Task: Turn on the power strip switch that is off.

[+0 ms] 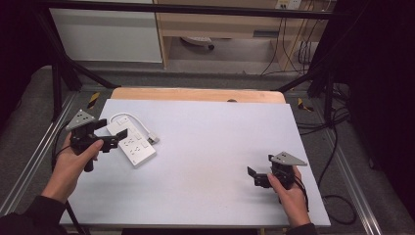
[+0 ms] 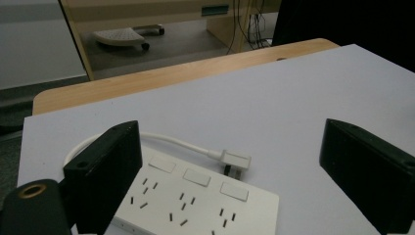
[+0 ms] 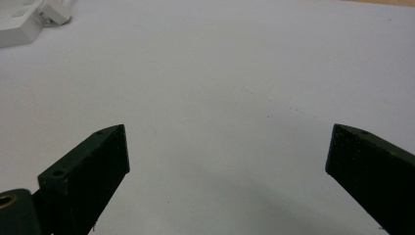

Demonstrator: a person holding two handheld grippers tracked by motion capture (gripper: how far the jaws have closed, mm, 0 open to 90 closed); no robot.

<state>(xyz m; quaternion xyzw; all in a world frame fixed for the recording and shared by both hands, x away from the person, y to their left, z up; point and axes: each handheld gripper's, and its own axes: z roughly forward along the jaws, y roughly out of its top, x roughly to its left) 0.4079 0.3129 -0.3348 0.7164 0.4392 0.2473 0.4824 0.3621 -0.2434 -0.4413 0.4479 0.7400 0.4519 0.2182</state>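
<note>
A white power strip (image 1: pixel 135 145) lies flat at the left of the white table sheet (image 1: pixel 210 142). Its short white cable (image 1: pixel 137 120) loops back to a plug (image 1: pixel 153 138) beside it. My left gripper (image 1: pixel 110 131) hovers open at the strip's near-left end. In the left gripper view the strip (image 2: pixel 195 203) lies between and under the wide-apart jaws of the left gripper (image 2: pixel 232 134), with the plug (image 2: pixel 236 160) just beyond. My right gripper (image 1: pixel 255 177) is open over bare sheet at the front right. In the right gripper view the right gripper (image 3: pixel 229 134) holds nothing.
The sheet covers a wooden table (image 1: pixel 195 94) whose far edge shows. Black frame legs (image 1: pixel 58 83) stand at the table's corners, and cables (image 1: pixel 337 147) trail along the floor on the right. A corner of the strip (image 3: pixel 19 27) is at the top left in the right gripper view.
</note>
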